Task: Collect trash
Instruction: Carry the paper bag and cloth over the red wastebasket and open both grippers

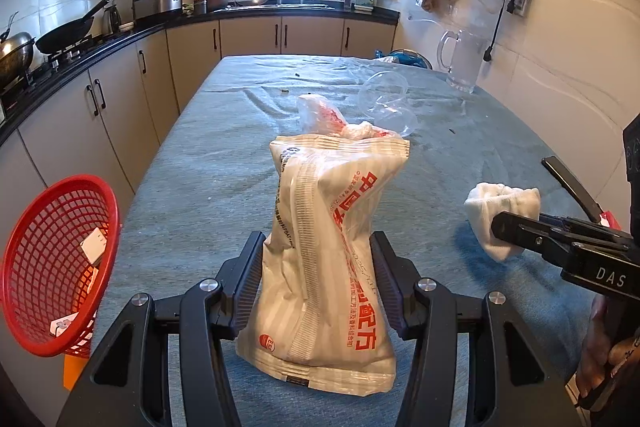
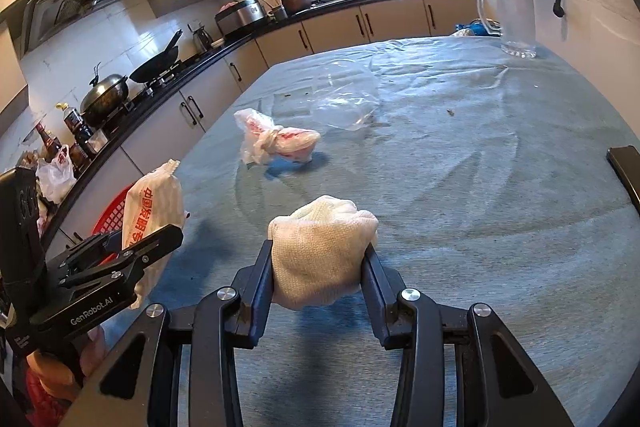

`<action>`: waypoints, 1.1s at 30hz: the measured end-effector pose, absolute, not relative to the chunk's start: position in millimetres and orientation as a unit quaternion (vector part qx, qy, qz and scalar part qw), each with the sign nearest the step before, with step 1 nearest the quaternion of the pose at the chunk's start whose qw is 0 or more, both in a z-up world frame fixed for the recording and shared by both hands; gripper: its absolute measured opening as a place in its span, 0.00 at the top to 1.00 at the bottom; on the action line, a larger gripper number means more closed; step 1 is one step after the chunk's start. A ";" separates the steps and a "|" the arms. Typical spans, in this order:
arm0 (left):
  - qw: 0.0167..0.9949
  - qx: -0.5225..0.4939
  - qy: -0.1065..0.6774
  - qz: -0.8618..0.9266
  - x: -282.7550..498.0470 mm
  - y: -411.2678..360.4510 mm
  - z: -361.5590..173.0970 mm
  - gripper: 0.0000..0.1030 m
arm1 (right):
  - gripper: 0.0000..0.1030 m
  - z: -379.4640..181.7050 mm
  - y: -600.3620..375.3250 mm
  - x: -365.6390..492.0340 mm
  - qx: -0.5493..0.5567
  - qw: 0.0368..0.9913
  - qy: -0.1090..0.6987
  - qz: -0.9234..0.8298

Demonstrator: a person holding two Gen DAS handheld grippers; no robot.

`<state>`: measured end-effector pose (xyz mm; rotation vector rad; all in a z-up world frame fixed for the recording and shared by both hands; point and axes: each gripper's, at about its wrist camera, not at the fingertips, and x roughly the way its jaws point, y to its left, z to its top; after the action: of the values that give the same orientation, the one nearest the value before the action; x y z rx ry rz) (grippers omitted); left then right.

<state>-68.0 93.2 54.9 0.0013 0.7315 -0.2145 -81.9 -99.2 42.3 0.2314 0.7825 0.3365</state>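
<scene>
The white food packet [image 1: 328, 259] with red printing stands pinched at its waist between the fingers of the left gripper [image 1: 320, 255], lifted over the near part of the blue-grey cloth-covered table [image 1: 200, 187]. Just to its right, the right gripper [image 2: 318, 263] clamps a crumpled off-white cloth wad [image 2: 320, 251] between its two fingers, also raised a little above the table — its shadow lies on the cloth below. So both grippers are loaded, and neither load has been dropped yet.

The red mesh basket [image 1: 52, 267] sits at the table's near left edge, beside the left gripper, tilted so its mouth faces the table. It already holds a few small pale scraps [image 1: 94, 247], possibly paper or card — too small to name for sure. That suggests the collecting is under way but well short of done.

Still lying on the table, farther off: a knotted white plastic bag [image 2: 276, 141] with red print near the middle, and beyond it a clear plastic bag [image 2: 340, 99] spread flat, with what looks like a clear plastic cup [image 1: 384, 95] on it. A few dark crumbs [image 2: 451, 112] dot the cloth. A glass pitcher [image 2: 516, 19] stands at the far right corner; it does not look like trash.

My judgement: two items are in hand awaiting the basket, and at least two or three more remain to fetch.
</scene>
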 end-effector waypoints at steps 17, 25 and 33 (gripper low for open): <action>0.934 -0.030 0.347 -0.080 -76.2 128.3 58.1 0.50 | 0.57 55.3 -51.4 -78.8 0.075 0.900 0.380 0.198; 0.940 -0.047 0.333 -0.049 -82.2 160.8 62.6 0.50 | 0.57 60.6 -19.5 -71.3 0.057 0.895 0.383 0.222; 0.948 -0.066 0.312 0.006 -89.4 207.0 71.0 0.49 | 0.57 72.4 18.1 -63.3 0.039 0.892 0.375 0.249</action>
<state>-89.4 207.0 71.0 -0.1343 0.6359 0.0132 -63.3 18.1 72.4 0.0807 0.7789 0.5177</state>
